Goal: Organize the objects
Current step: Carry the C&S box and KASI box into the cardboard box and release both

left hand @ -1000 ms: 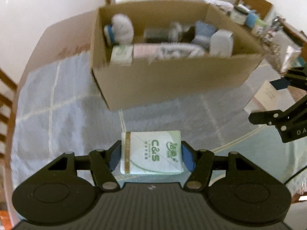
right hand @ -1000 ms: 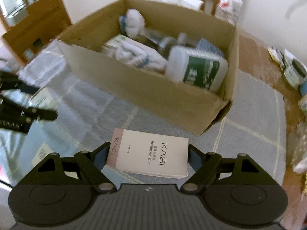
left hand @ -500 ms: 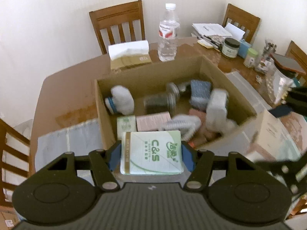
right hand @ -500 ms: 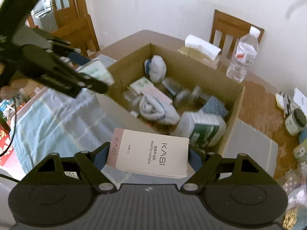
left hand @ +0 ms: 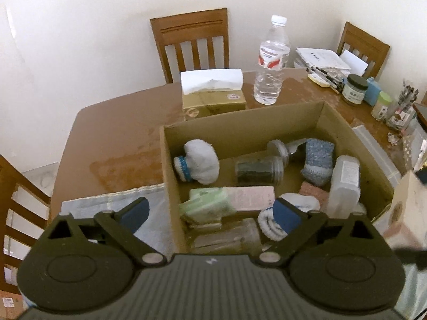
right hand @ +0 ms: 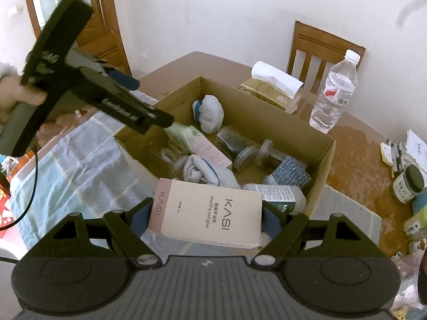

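Brown wooden desk (left hand: pixel 114 133) against white walls, chairs (left hand: pixel 192 42) around, checked cloth (right hand: pixel 66 165) under cardboard box (left hand: pixel 240 125). Left claw (left hand: pixel 210 213) just spread wide, released; green tissue pack (left hand: pixel 205 205), somewhat blurred, seemingly inside the box. Right claw (right hand: pixel 206 213) clenched on KASI carton (right hand: pixel 208 213) above box's near edge.

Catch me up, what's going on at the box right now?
A person is packing loose items into a cardboard box with two handheld grippers. The left gripper has just been opening over the box; nothing is between its pads, and the green tissue pack now lies inside by the near wall. The right gripper is shut on a white nail glue box, held above the box's near edge, not yet dropped in.
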### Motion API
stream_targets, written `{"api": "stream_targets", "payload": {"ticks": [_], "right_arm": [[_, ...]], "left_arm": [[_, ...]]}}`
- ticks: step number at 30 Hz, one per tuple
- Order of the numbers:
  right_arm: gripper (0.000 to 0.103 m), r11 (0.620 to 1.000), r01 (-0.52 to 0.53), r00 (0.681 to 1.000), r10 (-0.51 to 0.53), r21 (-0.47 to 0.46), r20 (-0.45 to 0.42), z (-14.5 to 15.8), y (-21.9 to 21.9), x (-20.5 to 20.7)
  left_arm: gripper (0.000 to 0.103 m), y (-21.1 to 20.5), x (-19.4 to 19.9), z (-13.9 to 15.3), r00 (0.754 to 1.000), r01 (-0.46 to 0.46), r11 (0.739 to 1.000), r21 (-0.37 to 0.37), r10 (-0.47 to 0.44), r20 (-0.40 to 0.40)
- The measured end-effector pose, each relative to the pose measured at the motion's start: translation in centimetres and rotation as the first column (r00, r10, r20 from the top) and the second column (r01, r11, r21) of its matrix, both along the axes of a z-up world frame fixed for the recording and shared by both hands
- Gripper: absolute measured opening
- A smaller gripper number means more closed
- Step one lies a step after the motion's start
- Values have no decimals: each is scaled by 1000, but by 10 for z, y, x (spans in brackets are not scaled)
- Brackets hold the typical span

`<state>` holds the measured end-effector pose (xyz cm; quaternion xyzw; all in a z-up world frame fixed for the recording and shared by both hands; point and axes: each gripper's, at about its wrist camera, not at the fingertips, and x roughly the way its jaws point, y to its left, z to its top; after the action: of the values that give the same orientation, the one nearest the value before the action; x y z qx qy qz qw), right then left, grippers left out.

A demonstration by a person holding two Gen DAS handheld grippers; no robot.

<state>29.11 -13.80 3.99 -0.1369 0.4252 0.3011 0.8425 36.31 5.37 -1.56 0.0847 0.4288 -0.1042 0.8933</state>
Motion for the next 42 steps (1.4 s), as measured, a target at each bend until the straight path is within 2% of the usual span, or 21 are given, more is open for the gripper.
{"api": "stream_targets", "payload": {"ticks": [12, 17, 23, 32, 34, 36, 37, 42], "right_arm": [[86, 1000, 17, 1000, -17, -3, 4, 6, 17, 29], [86, 1000, 24, 1000, -24, 2, -8, 8, 27, 44], [86, 998, 62, 997, -61, 0, -43, 3, 39, 67], [87, 991, 128, 991, -130, -48, -23, -6, 57, 100], [89, 988, 144, 989, -145, -50, -21, -7, 59, 105], [101, 985, 163, 986, -165, -47, -25, -8, 60, 109], [103, 985, 169, 985, -170, -42, -20, -7, 60, 109], [103, 982, 179, 984, -179, -54, -4, -2, 57, 105]], "left_arm": [[101, 19, -39, -4, 999, -27, 1000, -11, 28, 28], [101, 28, -52, -8, 998, -66, 997, -46, 67, 23], [101, 39, -66, -12, 992, -116, 991, -59, 118, 33], [101, 45, -76, -13, 987, -151, 987, -47, 153, 46], [101, 45, -77, -13, 987, -150, 987, -49, 153, 49], [101, 44, -78, -13, 987, -152, 987, -49, 154, 47], [101, 44, -78, -12, 987, -152, 987, -52, 154, 47], [101, 43, -78, -11, 986, -154, 986, -59, 157, 48]]}}
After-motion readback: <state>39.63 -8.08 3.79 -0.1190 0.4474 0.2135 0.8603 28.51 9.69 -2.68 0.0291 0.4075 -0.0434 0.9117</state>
